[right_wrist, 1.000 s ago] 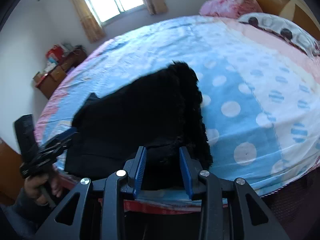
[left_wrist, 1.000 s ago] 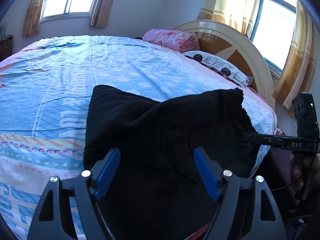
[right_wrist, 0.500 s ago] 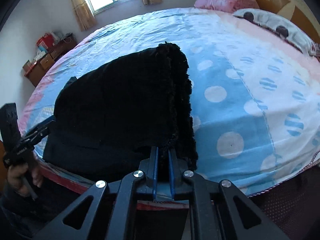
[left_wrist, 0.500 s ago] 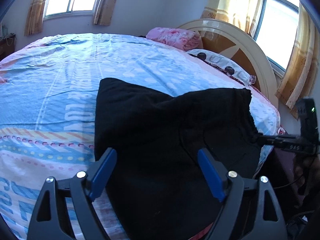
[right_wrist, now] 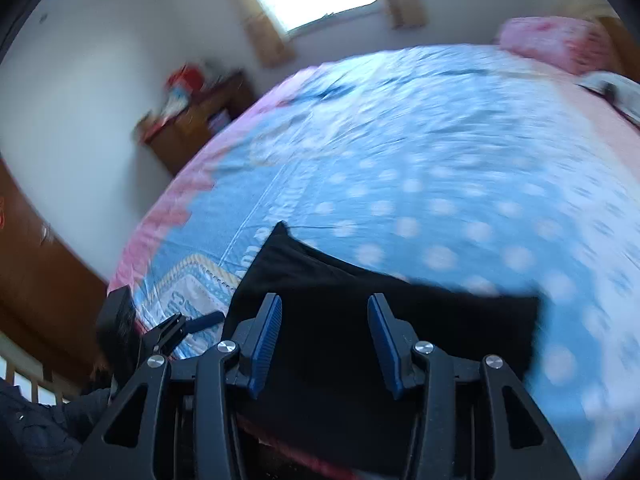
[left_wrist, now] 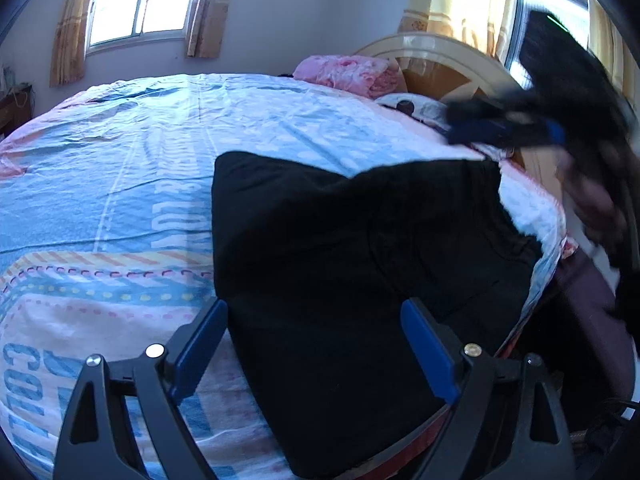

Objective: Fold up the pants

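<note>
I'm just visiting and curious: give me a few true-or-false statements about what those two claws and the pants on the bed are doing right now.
1. The black pants lie on the bed. True.
2. The right claw is clamped on the pants. False: its jaws stand apart, holding nothing.
3. The left claw is open. True.
4. The pants are red. False: they are black.
5. A pink pillow sits near the headboard. True.
</note>
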Available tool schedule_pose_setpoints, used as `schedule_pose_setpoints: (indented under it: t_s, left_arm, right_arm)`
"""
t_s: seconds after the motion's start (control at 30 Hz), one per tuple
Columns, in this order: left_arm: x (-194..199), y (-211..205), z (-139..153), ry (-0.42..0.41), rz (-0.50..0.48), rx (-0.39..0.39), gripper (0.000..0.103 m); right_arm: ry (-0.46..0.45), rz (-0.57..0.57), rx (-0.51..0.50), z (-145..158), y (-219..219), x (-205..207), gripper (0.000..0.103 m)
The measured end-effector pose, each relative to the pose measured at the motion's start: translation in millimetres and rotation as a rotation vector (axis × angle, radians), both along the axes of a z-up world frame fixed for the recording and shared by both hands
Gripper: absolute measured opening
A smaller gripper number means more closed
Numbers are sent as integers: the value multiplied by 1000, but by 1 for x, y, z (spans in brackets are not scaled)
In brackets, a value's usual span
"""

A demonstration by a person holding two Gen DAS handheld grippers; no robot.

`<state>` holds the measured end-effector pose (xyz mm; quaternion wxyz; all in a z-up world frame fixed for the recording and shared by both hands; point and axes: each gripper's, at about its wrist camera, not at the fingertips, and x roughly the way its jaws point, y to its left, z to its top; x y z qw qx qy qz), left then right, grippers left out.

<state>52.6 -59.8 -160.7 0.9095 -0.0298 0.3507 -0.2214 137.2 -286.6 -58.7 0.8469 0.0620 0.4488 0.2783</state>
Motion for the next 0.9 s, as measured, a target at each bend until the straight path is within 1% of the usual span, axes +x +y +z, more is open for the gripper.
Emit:
schedule_pose_setpoints:
  t_s: [0.07,0.13,0.2,0.23,0.27,0.3,0.33,0.37,0.4,0.43,0.47,0.53,0.6,0.63,0.7,0.73,0.77,0.8,0.83,0.87,0.9]
  left_arm:
    - [-1,-1,-1,-4,-9,-1,91]
    - [0,-1,-2,1,-13,-1,91]
    - [2,0,-4,9,-16,-10,91]
    - [3,1,-5,16,-16,-14,91]
    - [4,1,-7,23,-14,-17,91]
    - [6,2,-9,29,-11,-20,91]
    - [7,3,-10,34,-11,-23,91]
    - [8,4,-11,38,-10,-26,91]
    - [9,4,-12,40,-9,-27,91]
    - [10,3,-13,43,-13,-28,91]
    - [10,1,-15,44,-19,-23,93]
    - [9,-3,-16,32,-25,-7,96]
    - [9,-6,-16,29,-30,3,96]
    - [9,-6,-16,31,-31,5,96]
    - [9,-2,-15,29,-30,-9,96]
    - [9,0,-12,27,-22,-25,96]
    - [8,4,-8,17,-9,-43,96]
    - [8,7,-4,4,-2,-53,96]
    - [6,9,1,-15,3,-63,96]
    - [4,11,6,-38,8,-64,96]
    - [4,11,9,-50,15,-49,97]
  right_arm:
    - [78,55,29,-13,24,27,47]
    - [131,108,-4,-26,47,44,47]
    - [224,188,-40,-48,67,56,47]
    - [238,202,-61,-56,74,62,47]
    - [245,224,-89,-63,82,64,42]
    - [257,257,-101,-67,87,64,19]
    - [246,282,-121,-69,92,63,9]
    - [212,291,-157,-67,97,60,5]
    - [167,303,-200,-63,103,58,4]
    - [138,296,-223,-62,105,60,4]
    - [108,276,-243,-58,106,64,4]
    - [90,252,-266,-60,105,79,4]
    - [120,235,-276,-74,104,92,4]
    - [156,255,-271,-83,105,97,4]
    - [165,265,-222,-78,96,99,5]
    - [180,245,-172,-72,87,100,7]
    - [181,218,-137,-64,76,99,17]
    - [144,179,-128,-51,63,94,37]
    - [108,153,-126,-44,56,88,43]
    - [76,129,-101,-32,43,79,45]
    - [70,120,-71,-27,35,73,45]
